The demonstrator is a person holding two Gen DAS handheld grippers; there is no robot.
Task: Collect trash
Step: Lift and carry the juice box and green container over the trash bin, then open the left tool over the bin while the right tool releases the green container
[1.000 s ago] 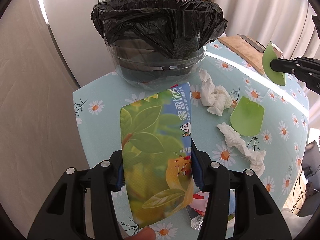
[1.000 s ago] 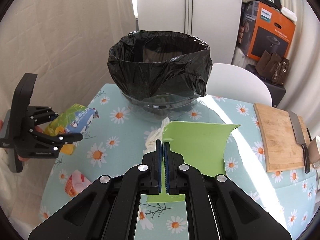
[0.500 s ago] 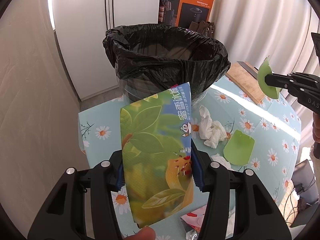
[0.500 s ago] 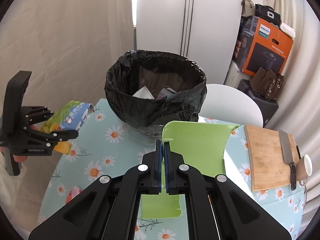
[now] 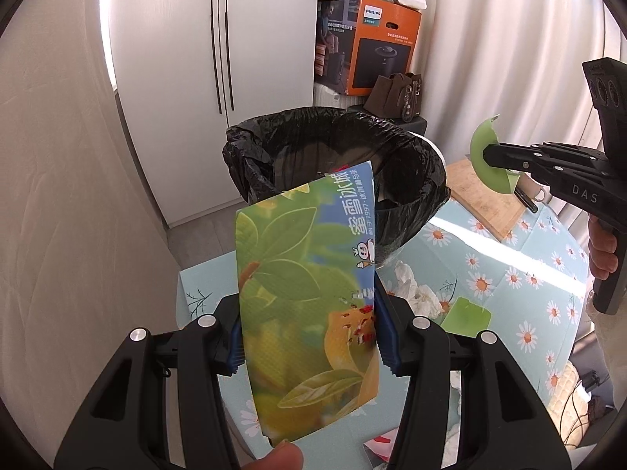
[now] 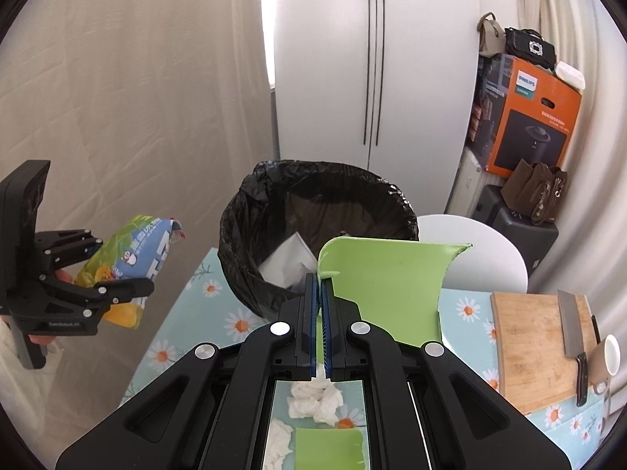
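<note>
**Both loads lifted to the bin's mouth**

The left gripper (image 5: pixel 307 337), jaws clamped on a packet (image 5: pixel 305 305), and the right gripper (image 6: pixel 318 313), jaws pinched shut on a green shard (image 6: pixel 384 286), have risen from the bench (image 5: pixel 509 274) over the past second. Both loads now hang near the bin (image 6: pixel 317 211), seemingly ready to drop.

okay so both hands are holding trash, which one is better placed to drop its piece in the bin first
Probably the right. Its gripper, shut on the green plastic piece, points straight at the bin mouth. The left gripper holds the printed packet off to the bin's side.
</note>
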